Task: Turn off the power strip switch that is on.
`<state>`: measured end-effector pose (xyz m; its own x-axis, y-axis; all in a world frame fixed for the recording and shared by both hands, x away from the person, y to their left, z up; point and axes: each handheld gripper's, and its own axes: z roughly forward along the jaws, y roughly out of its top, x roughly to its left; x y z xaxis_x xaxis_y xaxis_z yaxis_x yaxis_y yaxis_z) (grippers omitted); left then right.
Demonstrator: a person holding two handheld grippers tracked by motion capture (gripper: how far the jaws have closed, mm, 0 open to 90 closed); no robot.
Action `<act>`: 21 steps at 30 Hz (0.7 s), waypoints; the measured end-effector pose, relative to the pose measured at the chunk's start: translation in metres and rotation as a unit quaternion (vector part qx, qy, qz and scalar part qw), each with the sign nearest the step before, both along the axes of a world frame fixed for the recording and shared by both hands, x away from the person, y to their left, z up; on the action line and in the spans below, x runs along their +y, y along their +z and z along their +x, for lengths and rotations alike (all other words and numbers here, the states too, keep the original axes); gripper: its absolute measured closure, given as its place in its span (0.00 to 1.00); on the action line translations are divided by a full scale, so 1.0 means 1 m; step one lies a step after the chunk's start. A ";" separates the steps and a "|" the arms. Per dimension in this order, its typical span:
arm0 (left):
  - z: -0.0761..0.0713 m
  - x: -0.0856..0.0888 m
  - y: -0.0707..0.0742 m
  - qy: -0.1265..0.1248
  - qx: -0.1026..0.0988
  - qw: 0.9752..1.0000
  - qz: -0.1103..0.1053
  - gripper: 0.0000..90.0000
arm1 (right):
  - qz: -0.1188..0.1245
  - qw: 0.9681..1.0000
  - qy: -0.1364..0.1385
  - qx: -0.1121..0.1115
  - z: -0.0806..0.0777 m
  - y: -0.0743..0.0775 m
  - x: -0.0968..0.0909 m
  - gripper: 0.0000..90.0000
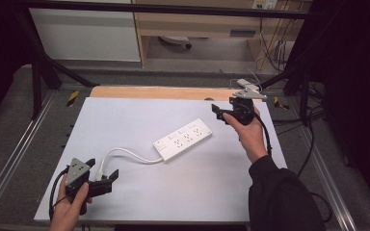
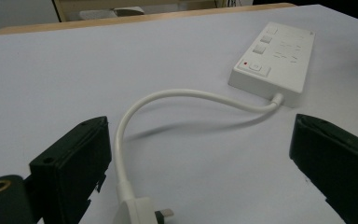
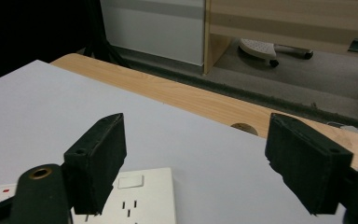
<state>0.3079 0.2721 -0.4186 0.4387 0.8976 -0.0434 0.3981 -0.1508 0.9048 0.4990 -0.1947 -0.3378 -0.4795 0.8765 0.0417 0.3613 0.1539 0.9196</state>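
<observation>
A white power strip (image 1: 183,138) lies flat mid-table, its sockets facing up and a switch with a red light (image 2: 254,66) at the cable end. Its white cable (image 1: 125,155) curves left to the plug (image 1: 100,172), which lies on the mat. My left gripper (image 1: 102,169) is open and low over the mat, its jaws either side of the plug (image 2: 137,210) and not touching it. My right gripper (image 1: 218,112) is open and hovers just beyond the strip's far end (image 3: 135,196), holding nothing.
A white mat (image 1: 125,120) covers the table, with a strip of bare wood (image 1: 164,92) along the far edge. A black frame (image 1: 38,72) surrounds the table. Loose cables (image 1: 274,48) hang at the back right. A chair base (image 3: 261,49) stands on the floor beyond.
</observation>
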 end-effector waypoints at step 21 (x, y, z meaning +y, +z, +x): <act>0.000 0.000 0.000 -0.003 -0.002 1.000 -0.002 0.06 | -0.026 0.999 0.021 -0.020 0.012 -0.022 0.022 0.86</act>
